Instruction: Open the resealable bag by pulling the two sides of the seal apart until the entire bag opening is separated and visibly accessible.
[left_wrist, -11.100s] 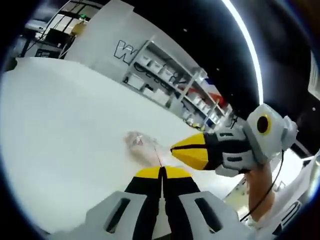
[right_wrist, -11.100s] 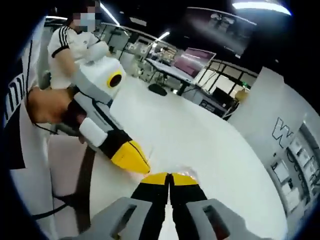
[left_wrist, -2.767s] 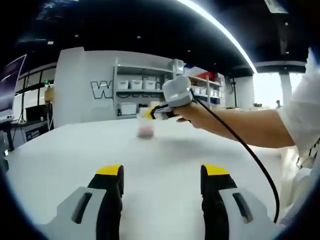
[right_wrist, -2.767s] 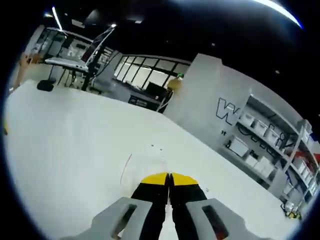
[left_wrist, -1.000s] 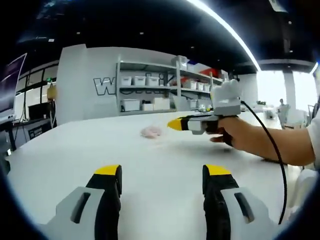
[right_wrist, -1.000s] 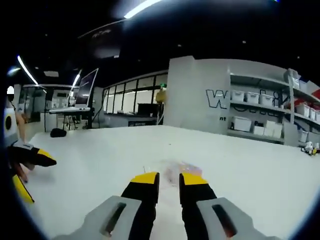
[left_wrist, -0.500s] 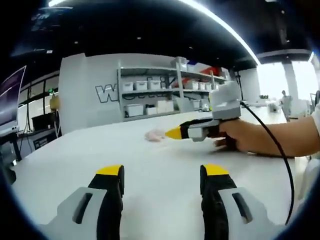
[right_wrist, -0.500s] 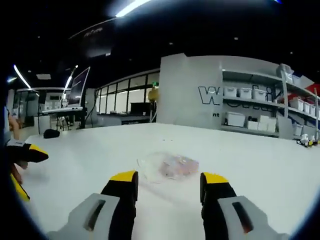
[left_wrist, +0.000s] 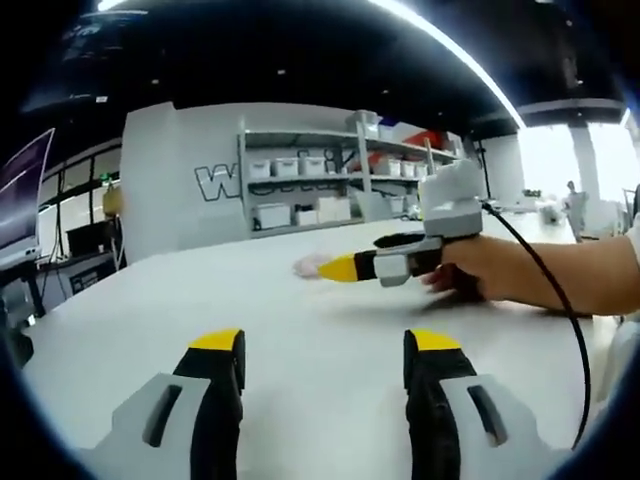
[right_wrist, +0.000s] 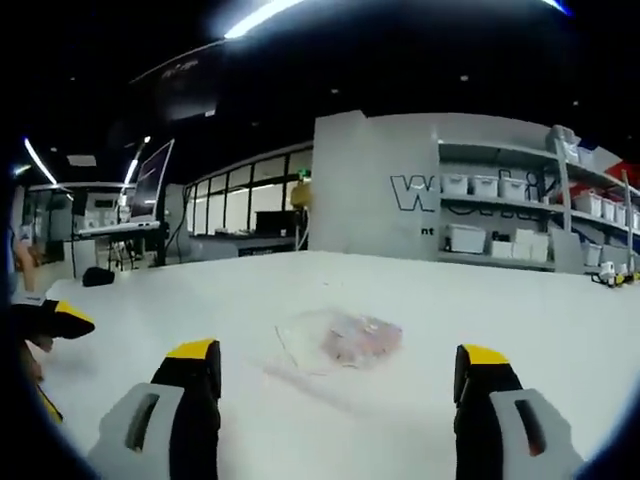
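Observation:
The clear resealable bag (right_wrist: 335, 343) with pinkish contents lies flat on the white table (right_wrist: 560, 330), a short way ahead of my right gripper (right_wrist: 340, 368). That gripper is wide open, its yellow-tipped jaws standing either side of the bag without touching it. In the left gripper view the bag (left_wrist: 308, 266) is a small pale shape far across the table, partly behind the right gripper (left_wrist: 345, 267), which a hand holds level over the table. My left gripper (left_wrist: 325, 345) is open and low over bare table, well short of the bag. Its yellow tip (right_wrist: 68, 318) shows at the left edge of the right gripper view.
A grey wall with large lettering (left_wrist: 215, 182) and shelves of white bins (left_wrist: 300, 190) stand behind the table. A forearm (left_wrist: 560, 285) and black cable (left_wrist: 575, 340) cross the right side of the left gripper view. Desks and a monitor (right_wrist: 150, 185) stand far left.
My right gripper's jaws have opened, from nearly shut a second ago to wide apart now, leaving the bag lying on the table. The left gripper stayed open and barely moved.

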